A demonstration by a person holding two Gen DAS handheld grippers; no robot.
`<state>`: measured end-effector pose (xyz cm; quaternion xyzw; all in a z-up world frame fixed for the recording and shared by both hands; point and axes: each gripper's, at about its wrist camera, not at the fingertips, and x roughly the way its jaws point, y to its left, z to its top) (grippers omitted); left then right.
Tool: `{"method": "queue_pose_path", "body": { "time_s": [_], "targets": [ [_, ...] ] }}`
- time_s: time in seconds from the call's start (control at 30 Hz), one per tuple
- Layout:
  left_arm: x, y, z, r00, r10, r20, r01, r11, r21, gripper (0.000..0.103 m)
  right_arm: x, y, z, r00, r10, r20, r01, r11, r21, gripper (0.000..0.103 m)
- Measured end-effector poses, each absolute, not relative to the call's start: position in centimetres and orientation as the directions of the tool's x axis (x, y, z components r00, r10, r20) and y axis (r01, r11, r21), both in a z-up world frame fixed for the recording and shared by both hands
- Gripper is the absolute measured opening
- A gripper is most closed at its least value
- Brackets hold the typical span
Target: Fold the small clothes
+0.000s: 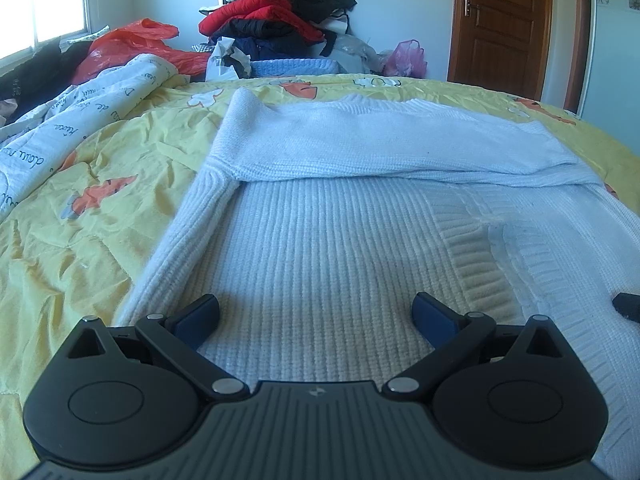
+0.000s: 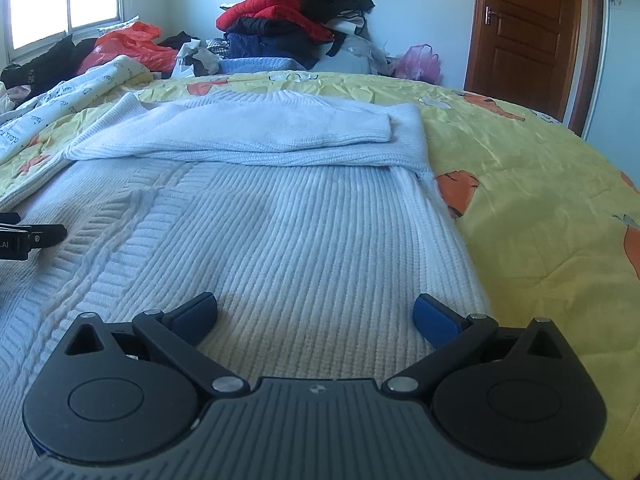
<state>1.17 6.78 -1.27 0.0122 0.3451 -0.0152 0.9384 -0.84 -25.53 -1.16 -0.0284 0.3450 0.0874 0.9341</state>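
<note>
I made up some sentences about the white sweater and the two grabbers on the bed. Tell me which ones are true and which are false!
1. The white sweater lies on a yellow bedspread. True.
2. The left gripper is squeezing the sweater. False: its jaws are wide open, holding nothing.
3. Both sleeves are folded across the sweater's top part. True.
4. The right gripper is shut. False: it is open above the sweater.
5. The door stands open. False: it is closed.
</note>
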Motion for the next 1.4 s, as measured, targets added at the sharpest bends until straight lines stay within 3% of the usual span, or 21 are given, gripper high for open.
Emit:
{"method": "queue_pose_path", "body": {
  "time_s": [1.4],
  "targets": [
    [-2.9,6.6,-1.3,0.759,0.024,-0.65,-0.015,1.0,0.019,0.103,-3.4,-25.6,-0.9,0.751,0.122,-0.649,-0.154,0.988,0.007,0.102]
  ]
}}
